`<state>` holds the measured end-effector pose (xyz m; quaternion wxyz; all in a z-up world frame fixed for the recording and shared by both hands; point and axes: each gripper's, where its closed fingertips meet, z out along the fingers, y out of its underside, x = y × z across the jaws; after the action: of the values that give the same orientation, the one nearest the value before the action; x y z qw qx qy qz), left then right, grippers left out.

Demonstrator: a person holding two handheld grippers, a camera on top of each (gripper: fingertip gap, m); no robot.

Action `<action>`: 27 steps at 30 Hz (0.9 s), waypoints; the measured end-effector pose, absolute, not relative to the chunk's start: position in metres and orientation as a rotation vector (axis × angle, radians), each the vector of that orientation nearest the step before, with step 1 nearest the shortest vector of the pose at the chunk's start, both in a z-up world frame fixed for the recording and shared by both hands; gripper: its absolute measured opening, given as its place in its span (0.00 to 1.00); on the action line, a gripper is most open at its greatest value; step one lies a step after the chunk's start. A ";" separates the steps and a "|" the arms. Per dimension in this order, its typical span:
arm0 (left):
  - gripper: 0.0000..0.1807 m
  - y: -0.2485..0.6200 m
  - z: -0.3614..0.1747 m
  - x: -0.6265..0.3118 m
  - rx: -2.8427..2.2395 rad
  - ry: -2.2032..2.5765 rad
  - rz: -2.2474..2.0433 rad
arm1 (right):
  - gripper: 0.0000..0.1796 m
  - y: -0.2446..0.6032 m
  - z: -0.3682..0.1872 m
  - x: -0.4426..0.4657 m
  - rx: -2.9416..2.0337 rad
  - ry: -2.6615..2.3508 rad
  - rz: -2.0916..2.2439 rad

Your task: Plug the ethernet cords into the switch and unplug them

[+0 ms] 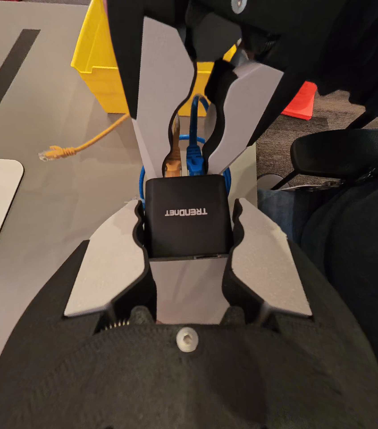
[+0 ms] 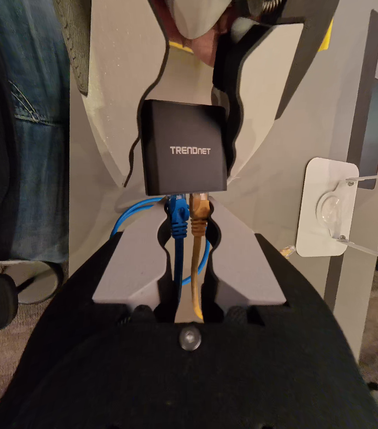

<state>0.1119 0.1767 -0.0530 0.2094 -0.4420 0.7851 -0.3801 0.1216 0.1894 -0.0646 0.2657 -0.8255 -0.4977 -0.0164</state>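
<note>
A black switch (image 1: 187, 220) sits on the grey table near its edge. My left gripper (image 1: 188, 206) is shut on its two sides. An orange plug (image 1: 173, 162) and a blue plug (image 1: 195, 160) sit side by side in the switch's far face. In the right wrist view my right gripper (image 2: 188, 209) is shut around both the blue plug (image 2: 178, 216) and the orange plug (image 2: 198, 209), right at the switch (image 2: 183, 144). Both cords run back between its fingers. The blue cord loops (image 2: 123, 220) under the gripper. The orange cord's free end (image 1: 53, 154) lies on the table.
A yellow bin (image 1: 99, 76) stands behind the switch. A white mounting plate (image 2: 327, 209) lies beside a black tape strip (image 1: 4, 76). The table edge (image 1: 256, 174) runs close to the switch, with a black chair (image 1: 346, 151), a person's jeans leg (image 2: 37, 162) and a red object (image 1: 301, 102) beyond it. My left and right fingertips are right by each other.
</note>
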 end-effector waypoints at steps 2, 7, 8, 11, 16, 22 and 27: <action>0.41 0.177 -0.049 0.113 -1.238 2.159 -1.089 | 0.13 0.191 -0.063 0.121 -2.211 -1.311 -0.027; 0.41 0.181 -0.046 0.112 -1.268 2.121 -1.133 | 0.18 0.194 -0.058 0.125 -2.120 -1.216 -0.049; 0.41 0.182 -0.045 0.112 -1.271 2.106 -1.151 | 0.18 0.194 -0.057 0.127 -2.104 -1.196 -0.070; 0.41 0.184 -0.043 0.114 -1.299 2.077 -1.201 | 0.18 0.194 -0.048 0.133 -2.005 -1.158 -0.185; 0.41 0.186 -0.041 0.116 -1.353 2.025 -1.322 | 0.16 0.186 -0.029 0.127 -1.769 -1.123 -0.375; 0.41 0.180 -0.034 0.117 -1.371 1.987 -1.461 | 0.19 0.186 -0.028 0.121 -1.614 -1.169 -0.580; 0.40 0.175 -0.031 0.117 -1.385 1.980 -1.520 | 0.10 0.187 -0.018 0.116 -1.500 -1.201 -0.681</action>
<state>0.1169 0.1753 -0.0312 0.1427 -0.4803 0.6865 -0.5270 0.1158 0.1874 -0.0177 0.5238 -0.6269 -0.5017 -0.2846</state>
